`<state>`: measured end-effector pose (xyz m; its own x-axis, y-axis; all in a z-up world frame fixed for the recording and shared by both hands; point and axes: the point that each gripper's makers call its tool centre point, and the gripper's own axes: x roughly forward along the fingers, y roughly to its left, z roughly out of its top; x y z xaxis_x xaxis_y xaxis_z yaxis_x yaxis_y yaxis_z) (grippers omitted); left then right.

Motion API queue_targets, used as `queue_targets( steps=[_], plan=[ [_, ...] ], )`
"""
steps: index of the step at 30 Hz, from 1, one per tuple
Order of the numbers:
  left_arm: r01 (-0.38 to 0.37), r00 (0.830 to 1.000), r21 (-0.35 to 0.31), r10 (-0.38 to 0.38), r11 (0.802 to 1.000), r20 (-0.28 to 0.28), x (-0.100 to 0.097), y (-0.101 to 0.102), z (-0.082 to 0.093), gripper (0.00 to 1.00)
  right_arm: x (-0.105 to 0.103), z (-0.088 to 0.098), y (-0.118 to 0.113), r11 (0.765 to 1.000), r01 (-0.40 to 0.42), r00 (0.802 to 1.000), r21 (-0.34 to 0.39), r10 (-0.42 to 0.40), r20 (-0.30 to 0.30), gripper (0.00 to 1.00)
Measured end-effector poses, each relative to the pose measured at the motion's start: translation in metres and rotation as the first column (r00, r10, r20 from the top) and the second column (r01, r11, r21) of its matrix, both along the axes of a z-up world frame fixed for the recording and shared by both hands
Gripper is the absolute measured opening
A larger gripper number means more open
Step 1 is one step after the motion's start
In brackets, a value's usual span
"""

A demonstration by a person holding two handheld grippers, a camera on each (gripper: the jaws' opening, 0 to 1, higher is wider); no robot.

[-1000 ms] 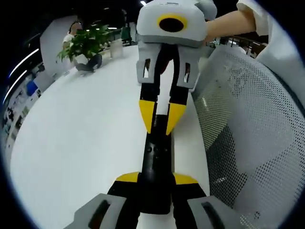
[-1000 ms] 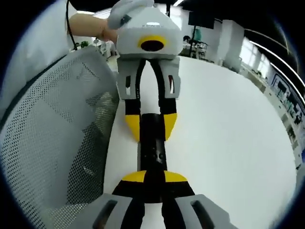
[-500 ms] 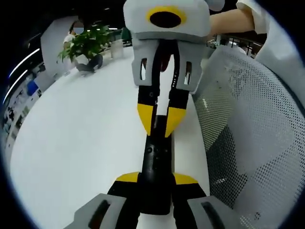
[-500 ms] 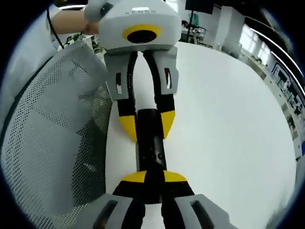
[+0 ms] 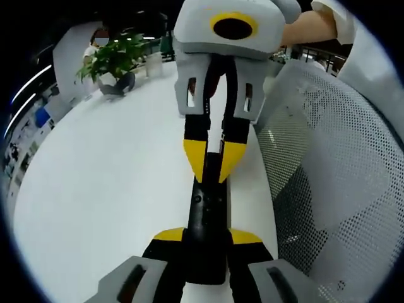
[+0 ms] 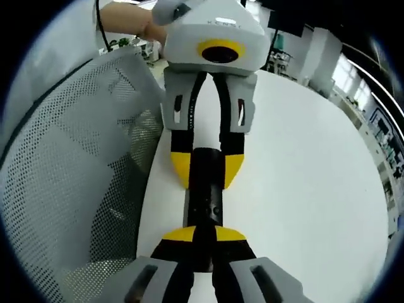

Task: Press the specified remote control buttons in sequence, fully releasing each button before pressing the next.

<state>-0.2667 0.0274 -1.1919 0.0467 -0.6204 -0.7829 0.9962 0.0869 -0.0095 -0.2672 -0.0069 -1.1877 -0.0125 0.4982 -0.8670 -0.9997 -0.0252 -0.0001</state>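
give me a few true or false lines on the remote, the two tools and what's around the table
1. The left tool is shut on the near end of the black remote. True.
2. The right tool hangs open, clear of the remote. False: its jaws close on the remote's other end.
3. The remote lies on a white table. True.
4. A red bowl sits on the table beside the remote. False: the only other thing seen there is a potted plant at the far edge.
5. A grey mesh chair back stands beside the table. True.
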Motion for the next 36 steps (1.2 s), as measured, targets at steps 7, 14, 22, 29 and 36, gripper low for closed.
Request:
queue_targets(
  steps=[7, 14, 22, 29, 36],
  plan=[
    [0.002, 1.000, 0.002, -0.002, 1.000, 0.000, 0.0003, -0.0011, 0.0001, 0.22, 0.0007, 0.0006, 0.0019, 0.981, 0.194, 0.980, -0.013, -0.194, -0.046, 0.04],
    [0.001, 1.000, -0.003, -0.001, 1.000, -0.001, 0.0002, -0.0003, 0.0002, 0.23, -0.0036, 0.0033, 0.0040, 0.999, -0.017, 0.997, 0.030, 0.015, 0.074, 0.04],
    [-0.001, 1.000, -0.010, 0.001, 1.000, -0.002, 0.0001, -0.0006, 0.0002, 0.23, -0.0037, 0.0019, 0.0048, 0.984, -0.177, 0.979, -0.032, 0.179, 0.095, 0.04],
    [0.003, 1.000, -0.014, -0.003, 1.000, -0.003, 0.0002, -0.0009, 0.0003, 0.22, 0.0017, 0.0004, 0.0054, 1.000, -0.007, 0.999, -0.028, 0.005, -0.042, 0.03],
    [-0.001, 1.000, -0.021, 0.001, 1.000, -0.004, 0.0004, -0.0010, -0.0001, 0.22, 0.0006, 0.0027, 0.0055, 0.995, 0.103, 0.995, 0.016, -0.103, 0.000, 0.03]
  ],
)
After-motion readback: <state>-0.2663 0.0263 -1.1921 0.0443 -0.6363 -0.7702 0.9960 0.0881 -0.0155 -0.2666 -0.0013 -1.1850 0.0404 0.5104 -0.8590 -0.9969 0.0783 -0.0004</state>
